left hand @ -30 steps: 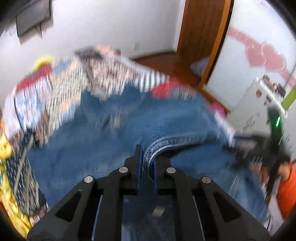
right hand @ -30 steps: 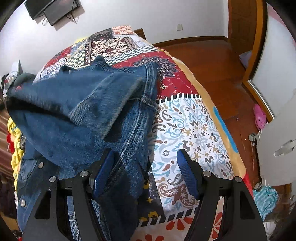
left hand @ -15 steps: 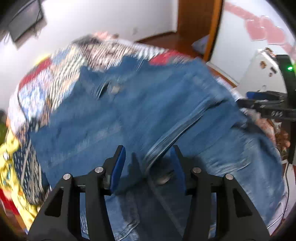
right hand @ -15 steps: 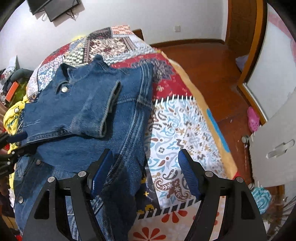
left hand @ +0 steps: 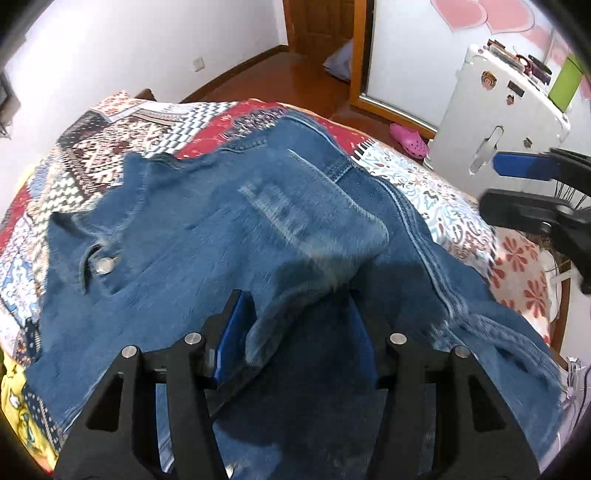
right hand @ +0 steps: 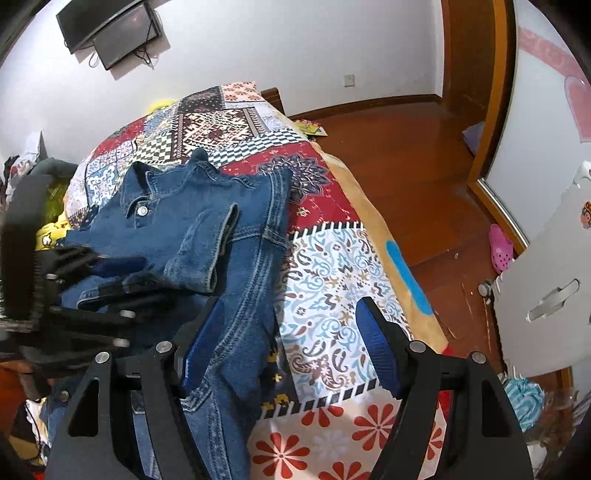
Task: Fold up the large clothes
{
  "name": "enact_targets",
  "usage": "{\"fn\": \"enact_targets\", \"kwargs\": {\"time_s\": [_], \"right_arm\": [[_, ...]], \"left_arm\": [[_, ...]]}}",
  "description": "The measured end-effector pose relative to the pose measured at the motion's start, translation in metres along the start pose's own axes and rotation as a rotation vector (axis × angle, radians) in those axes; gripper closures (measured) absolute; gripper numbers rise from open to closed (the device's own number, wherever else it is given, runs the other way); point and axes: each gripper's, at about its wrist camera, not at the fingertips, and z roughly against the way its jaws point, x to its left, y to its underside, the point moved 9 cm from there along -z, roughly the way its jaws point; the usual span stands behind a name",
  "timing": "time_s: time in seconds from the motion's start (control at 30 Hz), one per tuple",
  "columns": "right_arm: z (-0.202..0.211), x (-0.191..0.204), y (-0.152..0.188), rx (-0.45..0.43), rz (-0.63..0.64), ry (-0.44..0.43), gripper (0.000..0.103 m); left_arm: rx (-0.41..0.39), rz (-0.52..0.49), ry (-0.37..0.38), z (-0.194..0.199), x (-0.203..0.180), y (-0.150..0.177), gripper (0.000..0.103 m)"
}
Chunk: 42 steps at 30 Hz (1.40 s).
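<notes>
**user_a:** Any brand or writing to be read anywhere?

**user_b:** Nope, nothing legible tbh. Only cartoon stickers can be made out on the white fridge, plus pink heart decals on the wall behind it. A green bottle is stood on top of the fridge.

**user_a:** And the room?

**user_b:** A bed is covered by a patchwork quilt, with red, floral and checker panels. Reddish wood flooring is seen past it, a pink clog is left by the mirrored door, and a dark screen is mounted on the white wall.

**user_a:** The clothing?

**user_b:** A blue denim jacket is laid on the bed, toward its left half, collar up by the far end. One sleeve is folded across the chest, cuff lying on top. A metal button is seen on a pocket flap. The left view is a bit blurred.

**user_a:** Grippers?

**user_b:** The left hand-held gripper is spread wide over the folded sleeve, nothing pinched. The right hand-held gripper is likewise spread apart over the jacket's right edge and the quilt, nothing gripped.
</notes>
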Motion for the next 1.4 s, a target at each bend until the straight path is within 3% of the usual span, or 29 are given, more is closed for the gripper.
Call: {"fn": "enact_targets", "kwargs": {"time_s": [0.1,0.2,0.33,0.4,0.53,0.77,0.87,1.03,1.23,1.4], "right_arm": [[-0.004,-0.003,0.005,0.017,-0.007,-0.004,0.033],[-0.009,-0.005,0.009,0.037,-0.003,0.002,0.033],[-0.015,0.0,0.012,0.058,0.009,0.004,0.033],[-0.015,0.004,0.011,0.057,0.018,0.004,0.033],[-0.014,0.012,0.008,0.05,0.026,-0.003,0.033],[-0.018,0.028,0.0,0.041,0.039,-0.005,0.033],[-0.029,0.032,0.002,0.07,0.044,0.008,0.033],[-0.049,0.034,0.016,0.153,0.037,0.005,0.033],[-0.051,0.034,0.022,0.183,0.035,-0.003,0.031],[-0.05,0.037,0.021,0.182,0.063,0.03,0.031]], "left_arm": [[-0.03,0.084,0.057,-0.003,0.007,-0.009,0.051],[-0.067,0.161,0.128,0.002,0.015,-0.018,0.073],[-0.162,0.235,0.144,0.033,0.032,-0.025,0.083],[-0.213,0.269,0.13,0.055,0.049,-0.027,0.089],[-0.309,0.33,0.092,0.103,0.088,-0.02,0.09],[-0.438,0.42,-0.089,0.187,0.173,0.037,0.091],[-0.42,0.463,-0.152,0.192,0.202,0.074,0.091],[-0.319,0.574,-0.189,0.163,0.233,0.145,0.092],[-0.209,0.72,-0.161,0.128,0.246,0.227,0.092],[-0.124,0.764,-0.15,0.115,0.243,0.265,0.092]]}}
